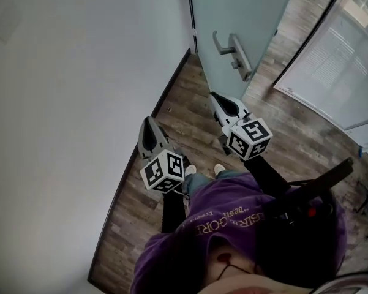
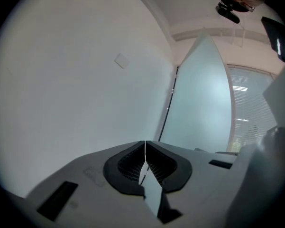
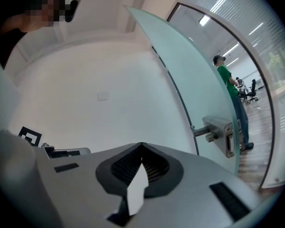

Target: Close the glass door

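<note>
My purple hoodie (image 1: 232, 219) sits closest in the head view. Gold lettering runs across it upside down, too warped for me to read surely. Each marker cube carries black-and-white square patterns, one on my left tool (image 1: 149, 122) and one on my right tool (image 1: 215, 97). No other writing shows.

Both tools are closed and empty. In each gripper view the jaws meet at a thin seam with nothing between them.

The glass door (image 1: 245, 11) stands open ahead of me, swung away from the white wall (image 1: 67, 103). My right tool is the nearer one. Its tip points at the door's lower part, near it but not touching. My left tool is further back, beside the wall. In the right gripper view the door handle (image 3: 220, 134) lies right of the jaws, apart from them.

The door is frosted, pale blue-green, with a dark edge strip. Its handle is a metal lever on a long plate (image 1: 232, 49). The wooden floor (image 1: 184, 115) runs beneath it. Past the door a person in a green shirt (image 3: 225, 75) stands.
</note>
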`<state>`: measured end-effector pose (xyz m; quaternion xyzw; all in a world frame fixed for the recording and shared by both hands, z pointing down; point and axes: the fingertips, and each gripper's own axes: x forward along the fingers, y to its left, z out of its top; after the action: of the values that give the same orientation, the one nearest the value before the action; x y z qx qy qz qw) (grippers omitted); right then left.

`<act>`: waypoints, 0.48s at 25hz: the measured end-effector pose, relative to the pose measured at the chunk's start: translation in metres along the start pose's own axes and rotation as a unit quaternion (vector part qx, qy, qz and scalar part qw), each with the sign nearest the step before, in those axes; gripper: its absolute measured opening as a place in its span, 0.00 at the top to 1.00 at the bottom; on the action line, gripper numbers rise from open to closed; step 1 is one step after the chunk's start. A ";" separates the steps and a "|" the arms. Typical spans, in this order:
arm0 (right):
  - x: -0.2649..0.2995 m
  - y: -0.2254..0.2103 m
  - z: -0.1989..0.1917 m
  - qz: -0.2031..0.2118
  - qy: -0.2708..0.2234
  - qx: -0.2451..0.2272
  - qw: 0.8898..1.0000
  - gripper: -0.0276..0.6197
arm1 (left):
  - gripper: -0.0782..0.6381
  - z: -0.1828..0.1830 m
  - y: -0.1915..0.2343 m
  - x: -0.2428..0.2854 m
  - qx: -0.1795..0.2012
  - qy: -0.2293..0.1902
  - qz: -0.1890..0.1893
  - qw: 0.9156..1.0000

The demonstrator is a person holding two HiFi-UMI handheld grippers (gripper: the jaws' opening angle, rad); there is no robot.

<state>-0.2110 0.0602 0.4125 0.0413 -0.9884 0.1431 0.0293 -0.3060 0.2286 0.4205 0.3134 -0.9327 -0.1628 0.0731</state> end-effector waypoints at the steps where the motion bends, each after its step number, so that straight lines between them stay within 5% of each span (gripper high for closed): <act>1: 0.002 -0.005 -0.001 -0.021 -0.008 0.003 1.000 0.98 | 0.88 -0.002 -0.001 0.012 0.004 0.008 -0.021 1.000; 8: 0.020 -0.012 -0.002 -0.142 -0.041 0.015 0.989 0.98 | 0.88 0.014 0.002 0.078 0.024 0.036 -0.135 0.990; 12: 0.015 -0.008 0.001 -0.210 -0.068 0.014 0.975 0.98 | 0.88 0.004 -0.009 0.101 0.018 0.074 -0.215 0.974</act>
<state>-0.2250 0.0515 0.4150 0.2581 -0.9553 0.1440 -0.0089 -0.3824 0.1616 0.4176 0.5187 -0.8385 -0.1339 0.0997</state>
